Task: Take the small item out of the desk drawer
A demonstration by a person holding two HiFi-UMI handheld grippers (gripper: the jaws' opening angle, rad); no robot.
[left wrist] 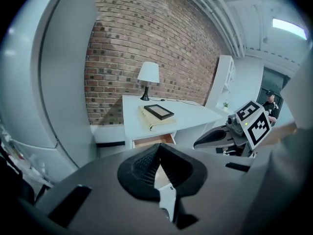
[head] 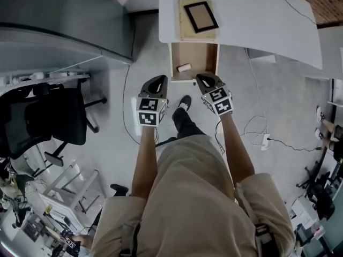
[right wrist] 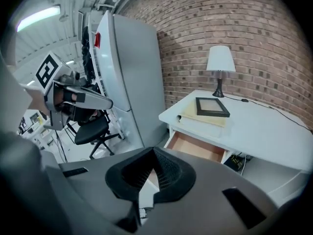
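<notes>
The white desk (head: 252, 20) has its drawer (head: 194, 58) pulled open. A small pale item (head: 184, 67) lies on the drawer's wooden bottom, towards the left. My left gripper (head: 160, 78) hovers just short of the drawer's front left corner, its jaws shut and empty. Level with it at the front right corner is my right gripper (head: 201, 78), also shut with nothing in it. In the left gripper view the drawer (left wrist: 154, 140) sits beyond the closed tips (left wrist: 159, 149). The right gripper view shows the drawer (right wrist: 198, 148) past its tips (right wrist: 153, 153); the item is hidden in both.
A tan book with a black frame (head: 199, 17) on it lies on the desk, and a lamp (right wrist: 220, 60) stands at the back. A tall grey cabinet (head: 69, 15) stands left of the desk and a black office chair (head: 53, 116) nearer left. Cables and a power strip (head: 264, 141) lie on the floor at right.
</notes>
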